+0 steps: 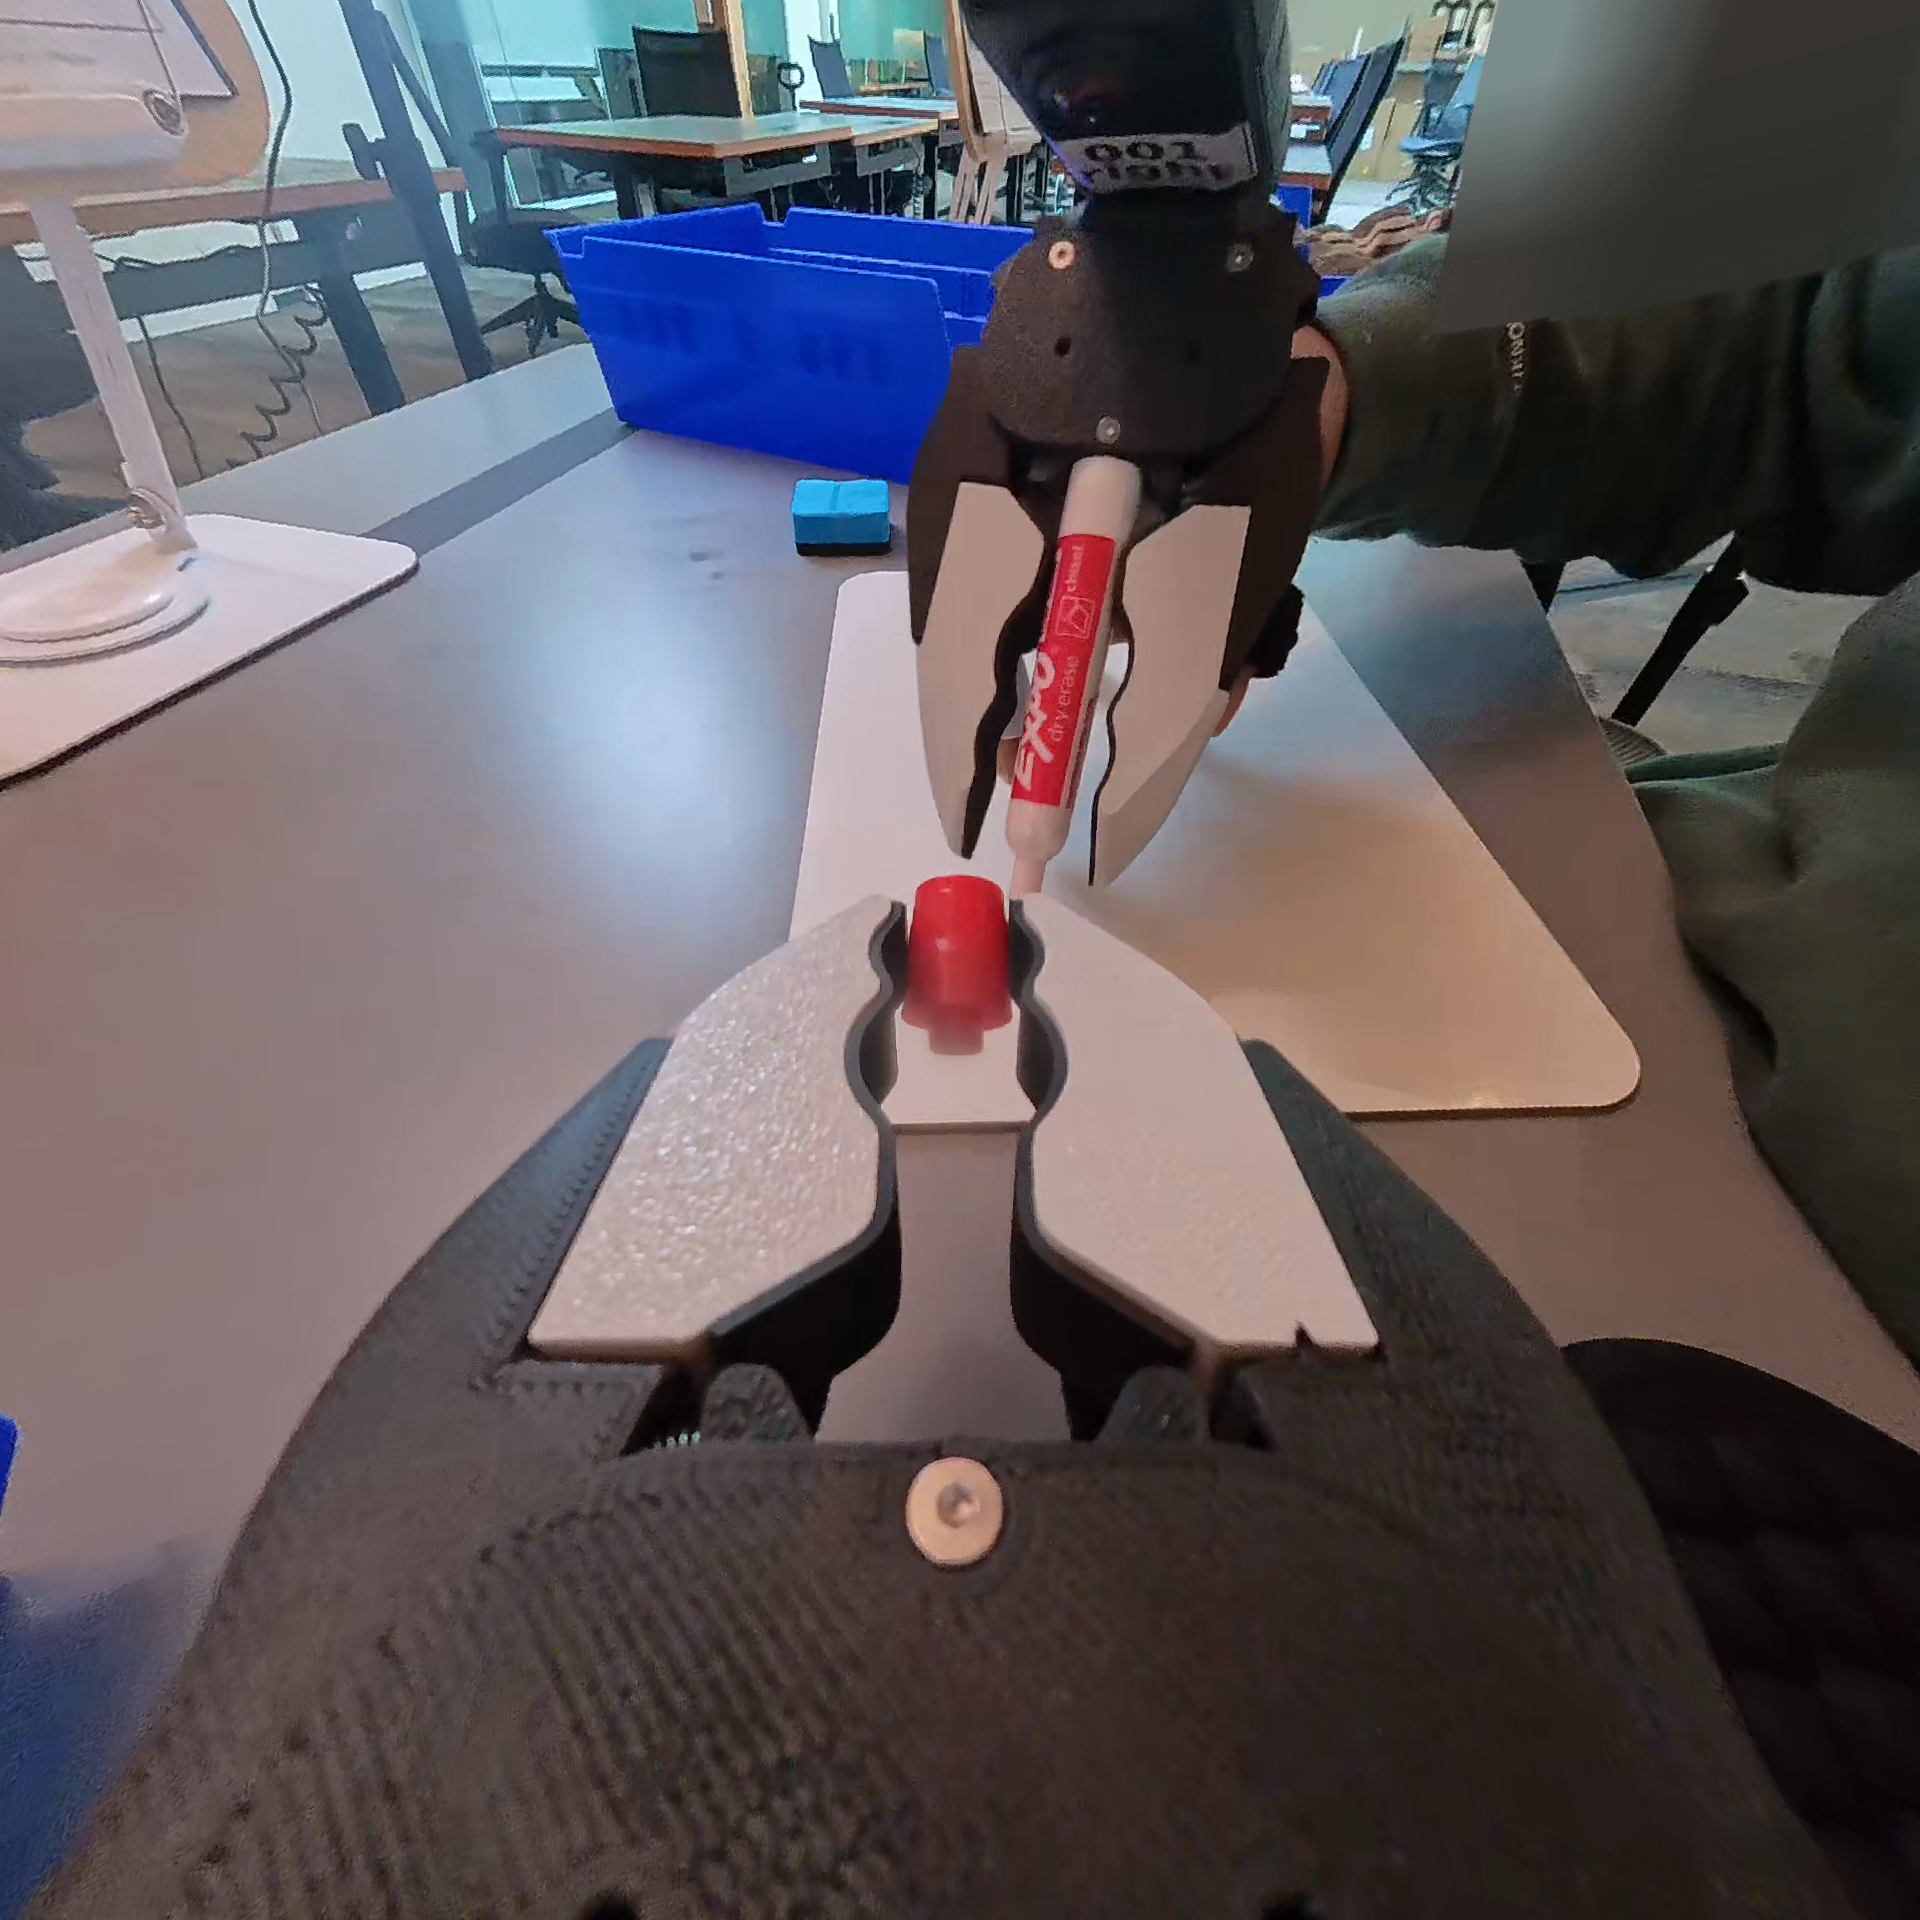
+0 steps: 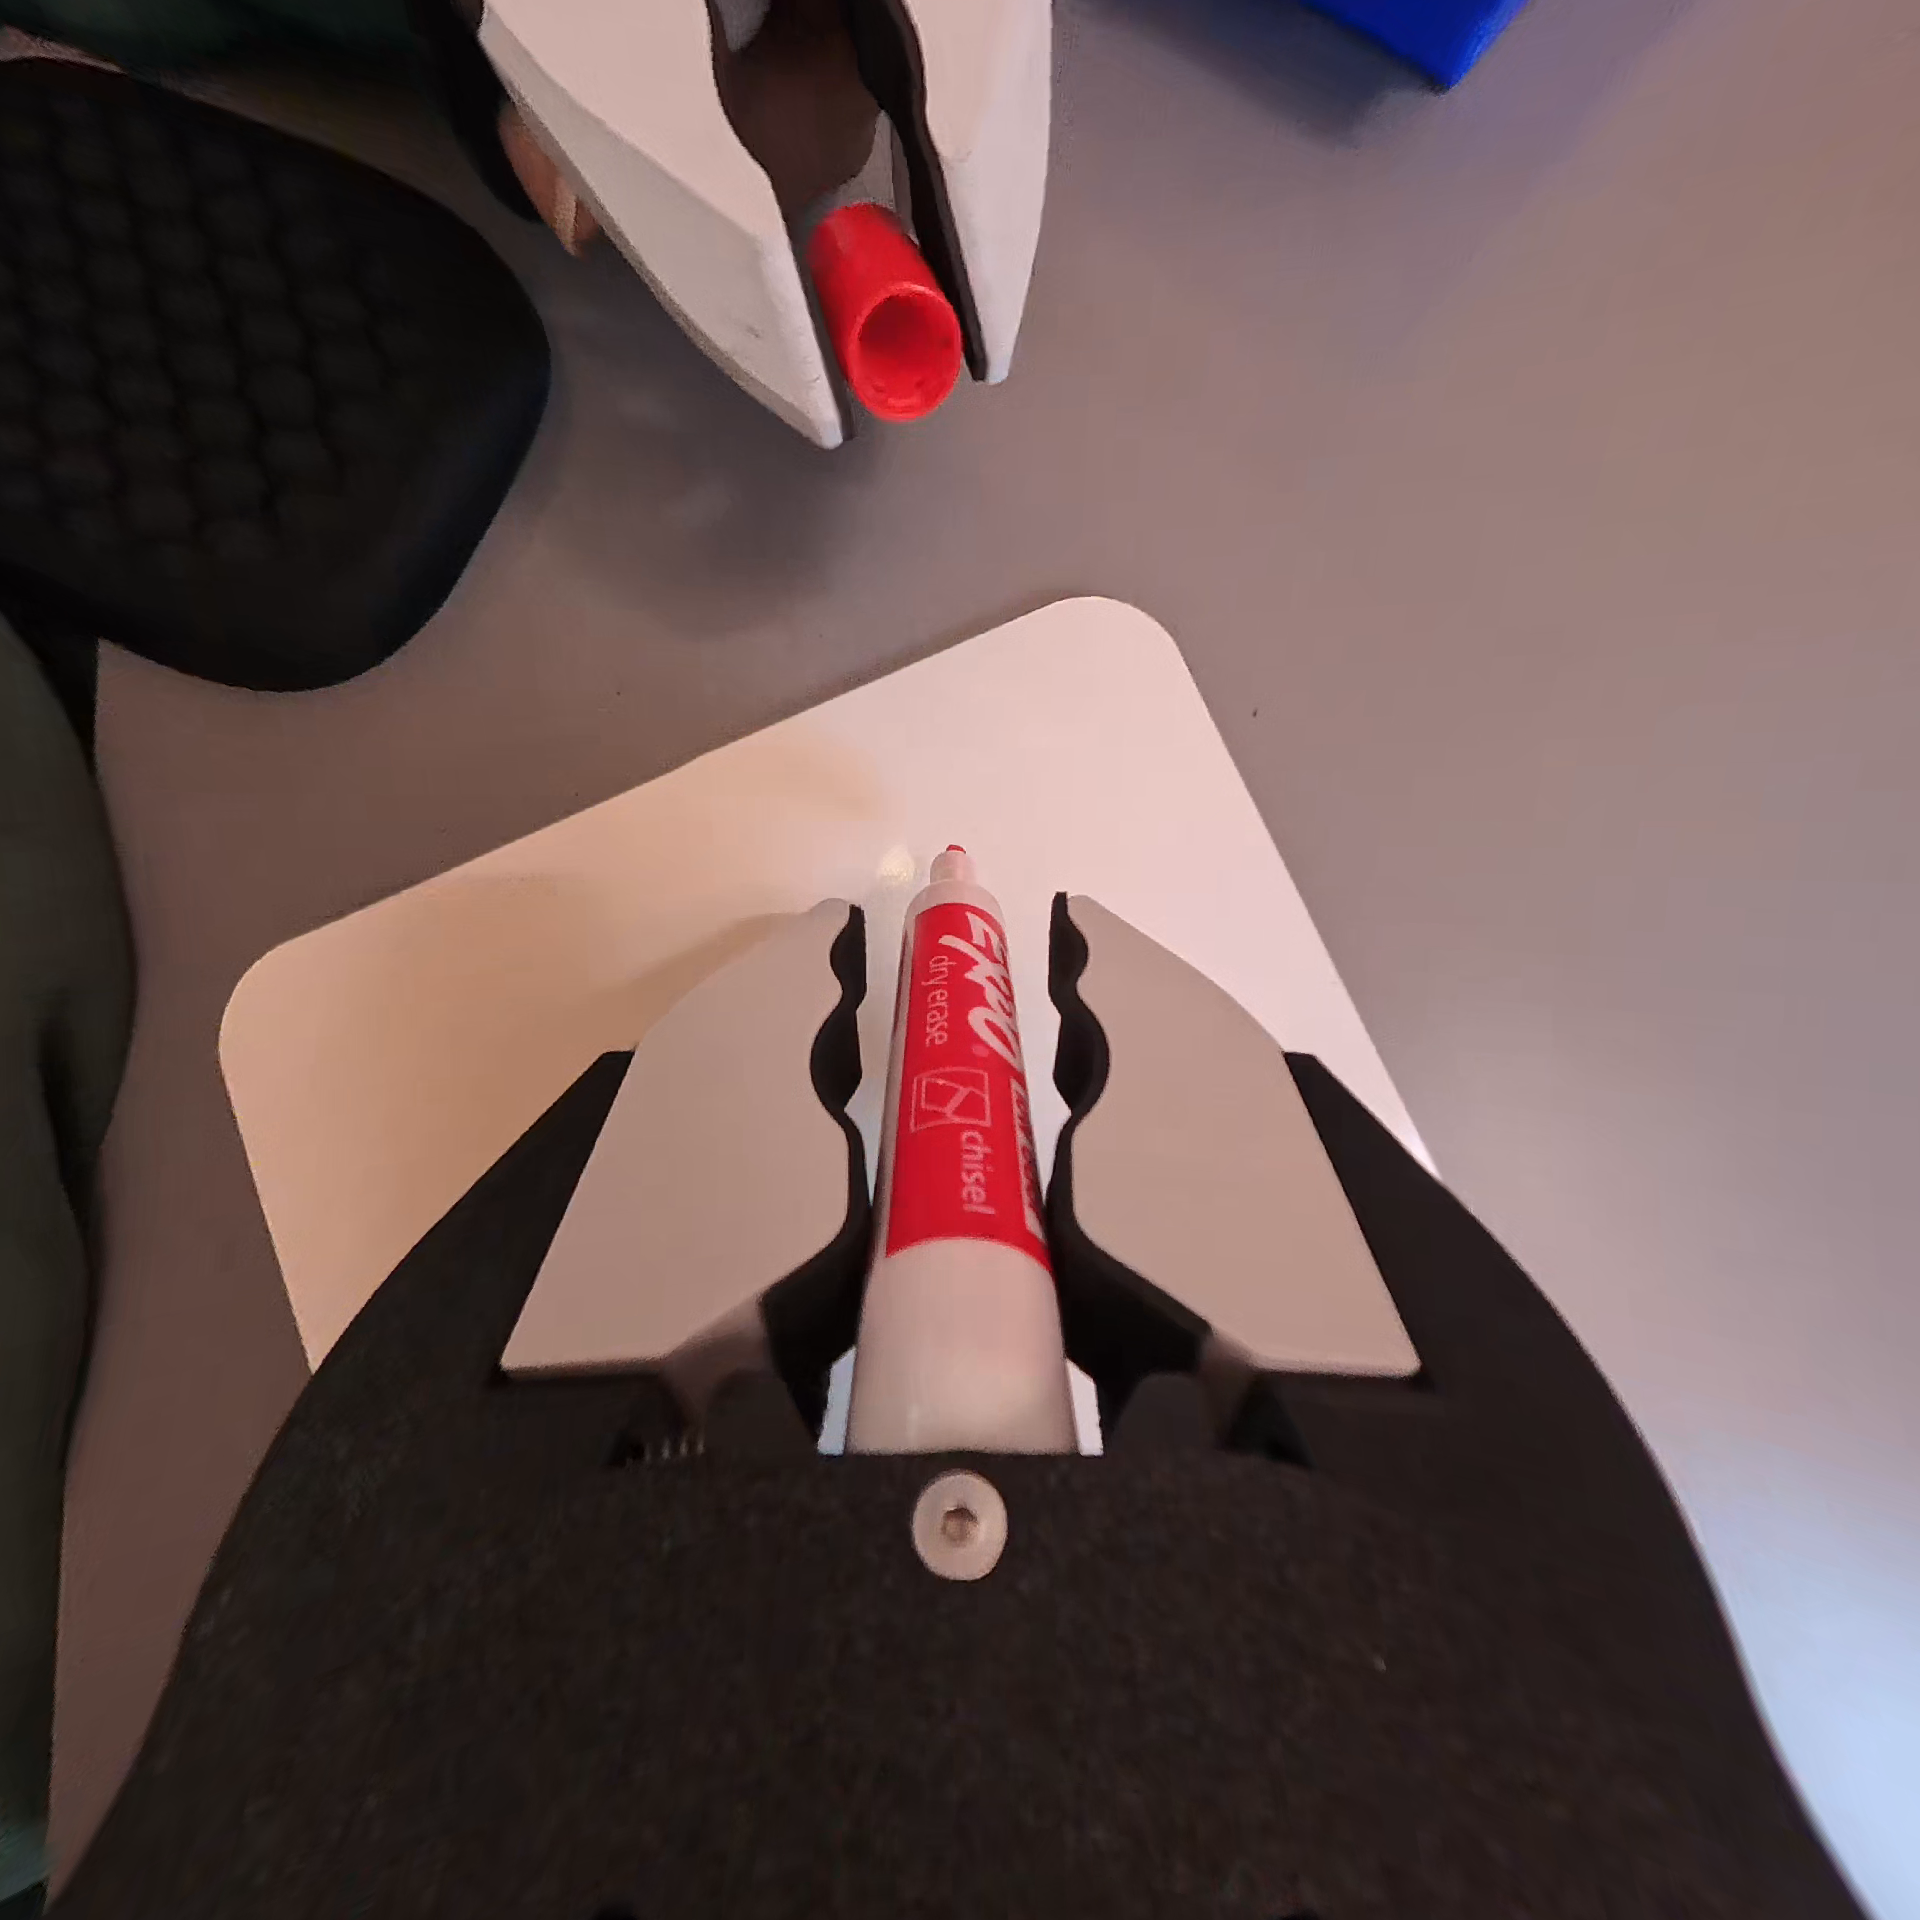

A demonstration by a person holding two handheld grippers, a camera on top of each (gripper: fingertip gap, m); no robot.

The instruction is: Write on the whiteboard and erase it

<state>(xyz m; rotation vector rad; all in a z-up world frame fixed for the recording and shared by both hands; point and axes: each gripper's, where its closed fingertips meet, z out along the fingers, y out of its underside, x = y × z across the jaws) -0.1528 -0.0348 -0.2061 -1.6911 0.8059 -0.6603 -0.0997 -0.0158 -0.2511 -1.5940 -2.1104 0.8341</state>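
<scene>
Whiteboard (image 1: 1299, 935) lies at the left wrist view's centre, where the left gripper (image 1: 956, 935) clamps a red cap (image 1: 956, 961) and an eraser (image 1: 842, 514) sits upper centre, while the right wrist view shows the right gripper (image 2: 956, 914) gripping a red marker (image 2: 961, 1122) lengthwise, tip over the whiteboard (image 2: 623, 935) mid-frame.

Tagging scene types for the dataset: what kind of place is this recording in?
Most likely an open-plan office or lab. Rows of desks with black office chairs fill the background, blue storage bins stand on the grey table, and a monitor stand sits at the left.
</scene>
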